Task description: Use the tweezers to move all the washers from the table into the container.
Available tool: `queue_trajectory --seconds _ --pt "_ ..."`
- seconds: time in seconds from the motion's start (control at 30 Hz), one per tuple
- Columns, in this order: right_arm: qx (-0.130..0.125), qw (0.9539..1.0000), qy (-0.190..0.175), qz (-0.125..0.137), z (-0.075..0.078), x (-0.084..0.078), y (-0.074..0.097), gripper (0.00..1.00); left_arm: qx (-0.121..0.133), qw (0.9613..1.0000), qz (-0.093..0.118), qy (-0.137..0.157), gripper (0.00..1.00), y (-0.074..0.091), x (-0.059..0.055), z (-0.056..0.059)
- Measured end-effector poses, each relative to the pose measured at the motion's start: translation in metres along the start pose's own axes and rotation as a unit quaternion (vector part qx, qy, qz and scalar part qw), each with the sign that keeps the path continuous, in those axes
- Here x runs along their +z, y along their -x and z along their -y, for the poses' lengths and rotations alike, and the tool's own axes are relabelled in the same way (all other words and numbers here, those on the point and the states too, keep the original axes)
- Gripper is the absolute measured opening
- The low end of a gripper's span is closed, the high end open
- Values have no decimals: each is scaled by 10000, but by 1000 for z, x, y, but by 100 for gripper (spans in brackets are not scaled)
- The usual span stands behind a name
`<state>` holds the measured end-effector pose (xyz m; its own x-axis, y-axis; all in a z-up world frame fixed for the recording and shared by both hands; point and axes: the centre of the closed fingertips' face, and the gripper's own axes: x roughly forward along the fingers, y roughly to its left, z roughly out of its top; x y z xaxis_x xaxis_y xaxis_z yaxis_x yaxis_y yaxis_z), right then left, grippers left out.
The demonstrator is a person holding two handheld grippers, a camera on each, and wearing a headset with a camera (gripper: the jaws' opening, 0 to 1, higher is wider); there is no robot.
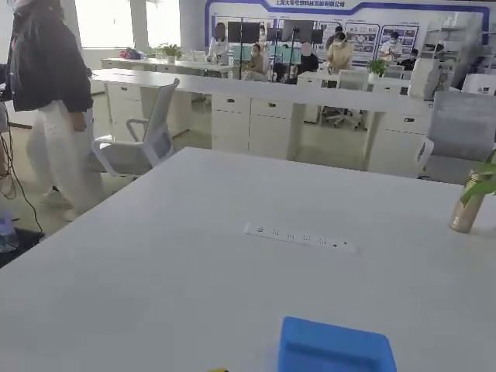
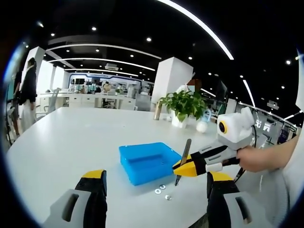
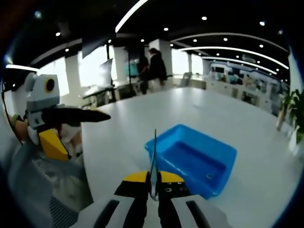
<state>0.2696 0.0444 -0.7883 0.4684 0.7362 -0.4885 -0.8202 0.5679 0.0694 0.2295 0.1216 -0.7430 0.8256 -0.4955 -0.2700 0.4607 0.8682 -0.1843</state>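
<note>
Here the right tool (image 3: 153, 184) clamps tweezers (image 3: 154, 152) near 3 washers (image 2: 163, 187) by the container (image 2: 142, 164); left tool (image 2: 156, 176) gapes wide.

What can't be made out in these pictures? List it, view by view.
Head view: the container is cut off by the bottom edge.
Left gripper view: the washers are too small to count surely; the tweezers have tips too thin to show whether they hold one.
Right gripper view: a speck in the container is too blurred to call a washer; the right gripper hides the table beneath it.
</note>
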Motion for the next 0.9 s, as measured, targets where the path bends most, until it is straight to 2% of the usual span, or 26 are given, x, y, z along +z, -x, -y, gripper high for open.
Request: queue_trajectory --seconds 0.07,0.2,0.27,0.6,0.9 --pt "-88 9999 -43 29 9 2 1 3 -4 10000 68 -56 89 0 3 0" --pt "-250 9994 -166 165 21 15 6 3 -18 9999 158 44 91 0 6 0" --pt "-296 9992 -199 173 27 16 6 3 -28 9998 197 60 92 -1 7 0" --pt "-489 9983 -245 224 36 22 14 3 -130 9997 169 70 93 -2 6 4" --pt "-504 9979 -296 295 44 34 7 3 -254 9996 35 -86 94 -3 2 9"
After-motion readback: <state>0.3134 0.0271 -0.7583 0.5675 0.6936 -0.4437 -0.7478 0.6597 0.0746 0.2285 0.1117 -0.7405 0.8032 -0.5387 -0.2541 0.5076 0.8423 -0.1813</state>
